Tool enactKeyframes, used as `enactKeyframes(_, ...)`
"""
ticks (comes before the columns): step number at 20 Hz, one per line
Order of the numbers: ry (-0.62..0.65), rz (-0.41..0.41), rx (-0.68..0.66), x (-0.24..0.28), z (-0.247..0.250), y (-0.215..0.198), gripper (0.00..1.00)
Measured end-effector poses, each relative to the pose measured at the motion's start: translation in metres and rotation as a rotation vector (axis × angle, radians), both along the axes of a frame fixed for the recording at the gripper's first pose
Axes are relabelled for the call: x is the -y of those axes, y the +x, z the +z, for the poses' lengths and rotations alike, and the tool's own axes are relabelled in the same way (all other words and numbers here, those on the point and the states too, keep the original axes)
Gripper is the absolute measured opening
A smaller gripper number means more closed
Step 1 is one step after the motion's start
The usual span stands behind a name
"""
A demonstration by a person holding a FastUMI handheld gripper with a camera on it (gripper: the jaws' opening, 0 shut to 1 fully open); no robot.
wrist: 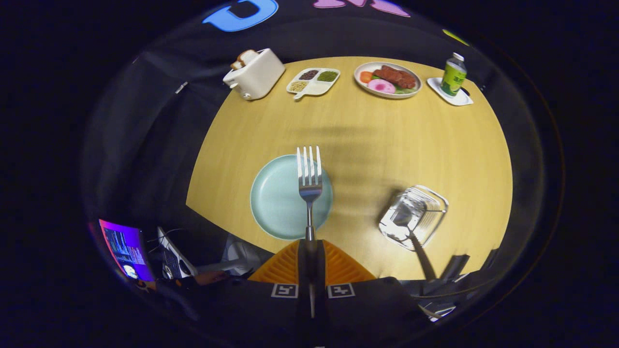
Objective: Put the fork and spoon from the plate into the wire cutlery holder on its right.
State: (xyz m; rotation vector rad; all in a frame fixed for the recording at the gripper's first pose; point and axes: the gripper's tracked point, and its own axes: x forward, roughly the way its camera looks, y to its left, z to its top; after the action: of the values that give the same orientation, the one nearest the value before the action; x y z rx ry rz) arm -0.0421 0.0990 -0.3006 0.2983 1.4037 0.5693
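Big round yellow wooden table (367, 140) below. Round pale green plate (278, 203) sits under fork, bare now. Clear wire cutlery holder (420, 212) stands to right of plate, well apart from it. Spoon (411, 234) already in holder, handle sticking out toward camera. Shiny metal fork (309, 186) held up over plate, prongs pointing away, long way straight ahead. Gripper (309, 246) fingers squeezed together on fork handle. Holder lies right of fingers, so next move likely goes right, then down.
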Motion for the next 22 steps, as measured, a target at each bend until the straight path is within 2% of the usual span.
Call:
enactKeyframes(4,-0.185,0.09,-0.065,0.086,-0.01,-0.001,0.07)
enactKeyframes(7,-0.21,0.175,-0.186,0.111,-0.018,-0.017,0.07)
enactKeyframes(9,-0.273,0.241,-0.254,0.127,-0.03,-0.022,0.07)
enactKeyframes(15,-0.357,0.384,-0.446,0.125,-0.06,-0.032,0.07)
enactKeyframes(22,-0.438,0.445,-0.532,0.115,-0.094,-0.019,0.07)
